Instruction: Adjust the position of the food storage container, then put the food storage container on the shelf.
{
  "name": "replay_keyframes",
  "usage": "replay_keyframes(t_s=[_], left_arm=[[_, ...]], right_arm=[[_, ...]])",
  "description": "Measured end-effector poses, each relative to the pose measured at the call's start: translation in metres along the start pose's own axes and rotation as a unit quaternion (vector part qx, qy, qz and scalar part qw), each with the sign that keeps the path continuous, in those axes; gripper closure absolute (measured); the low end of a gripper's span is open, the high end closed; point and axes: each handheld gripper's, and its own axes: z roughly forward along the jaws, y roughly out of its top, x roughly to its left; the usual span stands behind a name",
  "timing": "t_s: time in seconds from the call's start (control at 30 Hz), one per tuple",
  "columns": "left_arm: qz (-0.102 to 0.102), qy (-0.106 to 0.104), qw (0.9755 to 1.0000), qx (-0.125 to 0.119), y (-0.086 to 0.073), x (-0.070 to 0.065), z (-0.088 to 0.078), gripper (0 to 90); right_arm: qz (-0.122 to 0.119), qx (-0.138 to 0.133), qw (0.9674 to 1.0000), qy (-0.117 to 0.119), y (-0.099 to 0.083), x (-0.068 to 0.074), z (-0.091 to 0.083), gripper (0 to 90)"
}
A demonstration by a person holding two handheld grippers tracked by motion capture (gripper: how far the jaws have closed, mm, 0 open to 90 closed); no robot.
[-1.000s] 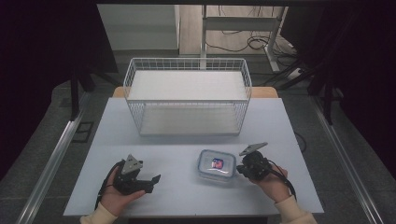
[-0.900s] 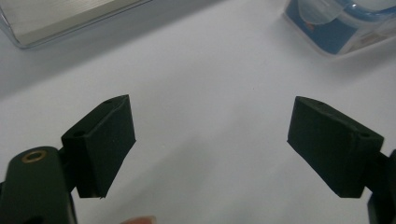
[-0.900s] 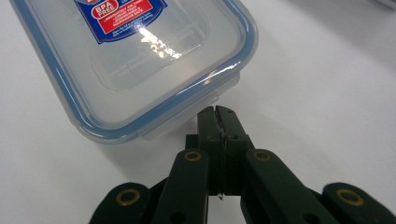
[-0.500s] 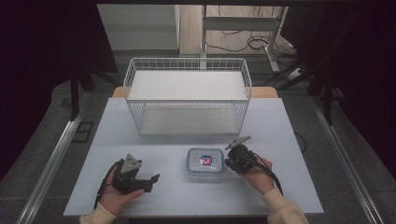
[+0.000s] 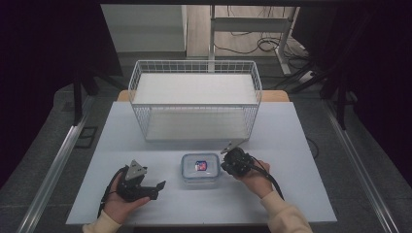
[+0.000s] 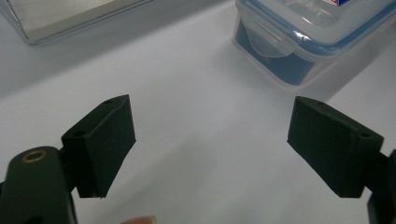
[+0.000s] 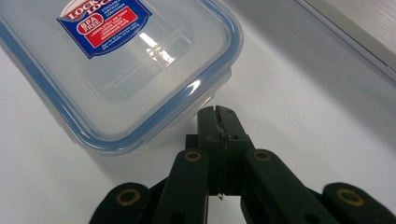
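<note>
A clear food container (image 5: 200, 168) with a blue-rimmed lid and a red and blue label lies flat on the white table (image 5: 301, 145), near the front middle. My right gripper (image 5: 224, 167) is shut, and its joined tips touch the container's right side. In the right gripper view the closed tips (image 7: 217, 116) sit just under the rim of the container (image 7: 116, 70), with nothing between them. My left gripper (image 5: 159, 189) rests in a hand left of the container, apart from it. Its jaws stand wide open and empty (image 6: 210, 140), with the container (image 6: 317, 37) ahead to the right.
A white wire basket (image 5: 194, 64) stands behind the container at the table's back middle. Its base shows at the upper left of the left gripper view (image 6: 70, 18) and the upper right of the right gripper view (image 7: 364, 28). Cables trail from both grippers.
My right gripper has moved left across the table, and the container has slid left ahead of its shut tips. The left hand and its gripper have stayed put.
</note>
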Motion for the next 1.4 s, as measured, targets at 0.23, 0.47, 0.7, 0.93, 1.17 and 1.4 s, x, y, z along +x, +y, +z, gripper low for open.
replay_keyframes(t_s=[0.23, 0.47, 0.7, 0.93, 1.17, 1.4], left_arm=[[-0.002, 0.002, 1.0, -0.002, 0.0, 0.002, -0.001, 14.6], [-0.006, 0.002, 1.0, -0.004, -0.001, 0.004, 0.0, 14.6], [-0.007, 0.005, 1.0, -0.004, -0.002, 0.005, 0.0, 14.6], [-0.007, 0.004, 1.0, -0.003, -0.002, 0.007, 0.001, 14.6], [-0.011, 0.003, 0.9999, -0.006, -0.002, 0.009, 0.001, 14.6], [-0.02, 0.001, 0.9997, -0.014, 0.002, 0.008, 0.0, 13.7]], right_arm=[[0.007, -0.019, 0.9998, -0.006, -0.004, -0.005, -0.012, 89.4], [0.052, -0.073, 0.9958, 0.016, -0.03, -0.017, -0.034, 82.2], [0.081, -0.145, 0.9859, 0.021, -0.05, -0.008, -0.048, 29.0], [0.111, -0.167, 0.9781, 0.056, -0.051, -0.009, -0.049, 22.0], [0.124, -0.18, 0.9738, 0.06, -0.051, -0.008, -0.05, 21.4], [0.134, -0.178, 0.9729, 0.06, -0.049, -0.007, -0.047, 20.0]])
